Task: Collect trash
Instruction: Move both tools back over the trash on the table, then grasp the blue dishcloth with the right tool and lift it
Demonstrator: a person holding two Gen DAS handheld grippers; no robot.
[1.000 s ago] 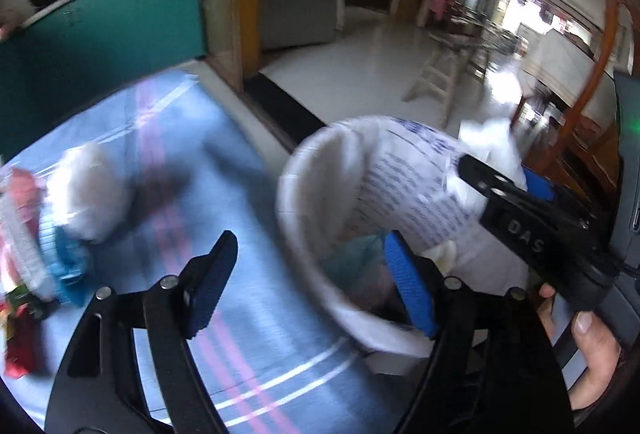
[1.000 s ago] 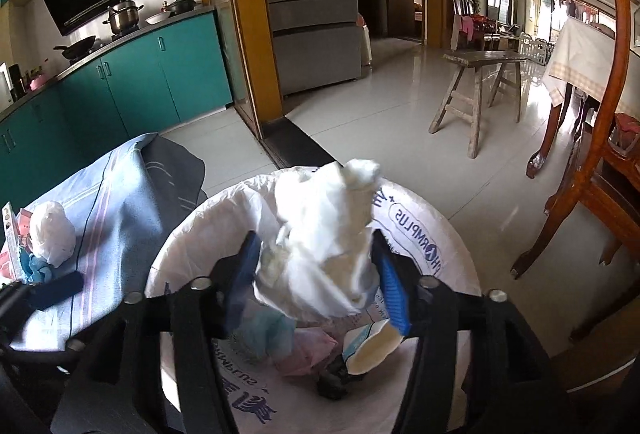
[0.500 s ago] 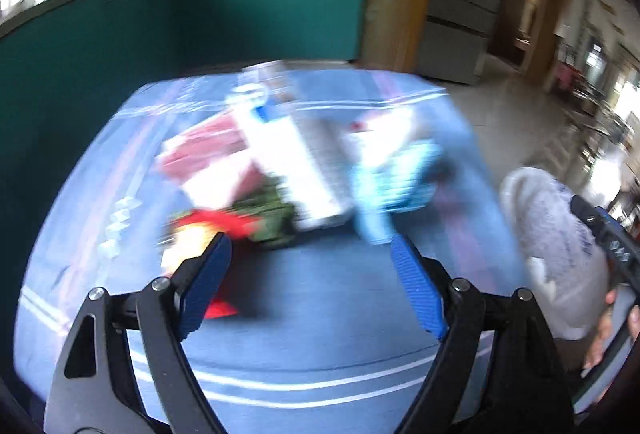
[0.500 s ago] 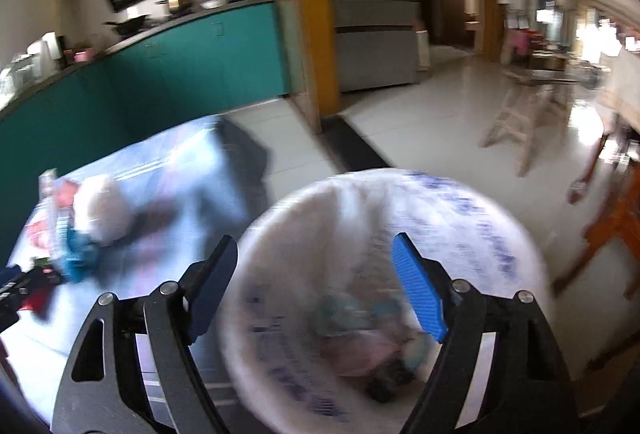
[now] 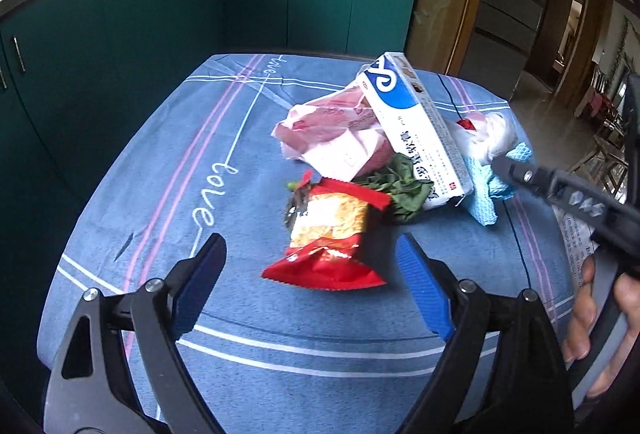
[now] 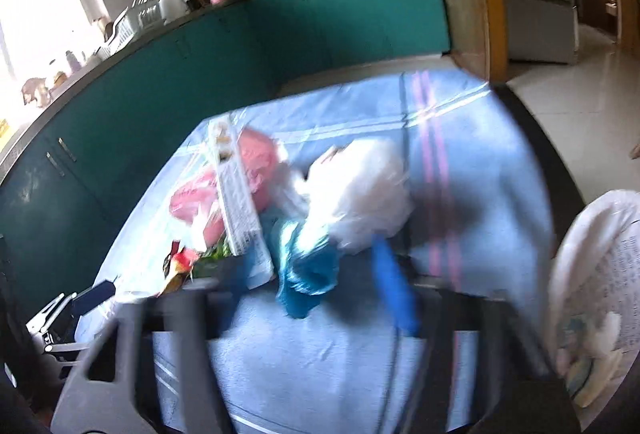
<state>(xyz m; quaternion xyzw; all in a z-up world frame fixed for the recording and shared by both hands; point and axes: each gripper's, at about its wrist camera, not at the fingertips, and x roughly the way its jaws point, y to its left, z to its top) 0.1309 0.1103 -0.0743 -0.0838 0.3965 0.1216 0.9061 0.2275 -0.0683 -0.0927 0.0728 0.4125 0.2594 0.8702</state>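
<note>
Trash sits in one pile on the blue cloth (image 5: 168, 161) covering the table: red snack bag (image 5: 328, 234) nearest the left gripper, green leaf (image 5: 404, 185) behind it, pink bag (image 5: 332, 129) further back, white carton (image 5: 416, 129) lying tilted across the pink bag and leaf, blue rag (image 5: 486, 193) and white bag (image 5: 496, 133) at the right end of the pile. Left gripper (image 5: 312, 286) hovers above the cloth just short of the snack bag, jaws wide and opening, nothing between the pads, no contact. Right gripper (image 6: 316, 286) is motion-blurred in its own view; jaws closing, with the blue rag and the lower edge of the white bag between the fingers; can't tell whether the pads are pressing yet. From the left view its tip reaches the rag/white bag spot. Bin (image 6: 600, 274) with white printed liner is at the right edge off the table, some waste already inside.
</note>
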